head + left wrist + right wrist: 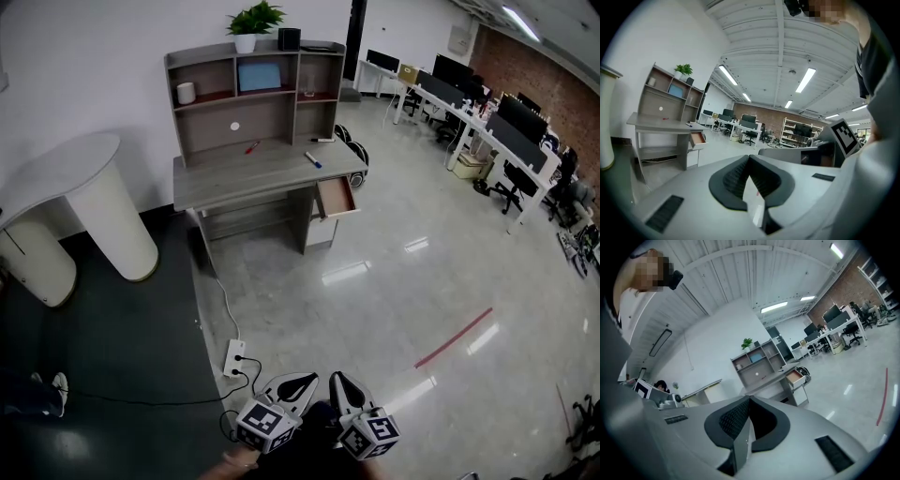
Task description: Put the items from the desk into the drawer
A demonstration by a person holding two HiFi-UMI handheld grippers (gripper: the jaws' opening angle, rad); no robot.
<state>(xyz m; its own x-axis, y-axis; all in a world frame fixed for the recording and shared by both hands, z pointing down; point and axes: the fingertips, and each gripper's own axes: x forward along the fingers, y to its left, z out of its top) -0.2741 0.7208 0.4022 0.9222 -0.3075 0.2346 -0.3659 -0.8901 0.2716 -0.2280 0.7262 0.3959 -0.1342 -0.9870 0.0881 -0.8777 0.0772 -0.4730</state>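
Observation:
The grey desk (234,178) with a shelf unit stands far ahead across the floor. On its top lie a red pen (251,147), a blue pen (312,159) and a black marker (322,140). Its drawer (336,197) is pulled open at the right side. Both grippers are held close to the body at the bottom of the head view, far from the desk. My left gripper (298,380) (749,157) is shut with nothing between its pads. My right gripper (339,382) (749,399) is shut and empty too. The desk (661,125) (771,378) shows small in both gripper views.
A white rounded counter (84,202) stands left of the desk on dark flooring. A power strip (233,356) with cables lies on the floor ahead. Rows of office desks with monitors (487,122) fill the right. A red tape line (455,337) crosses the glossy floor.

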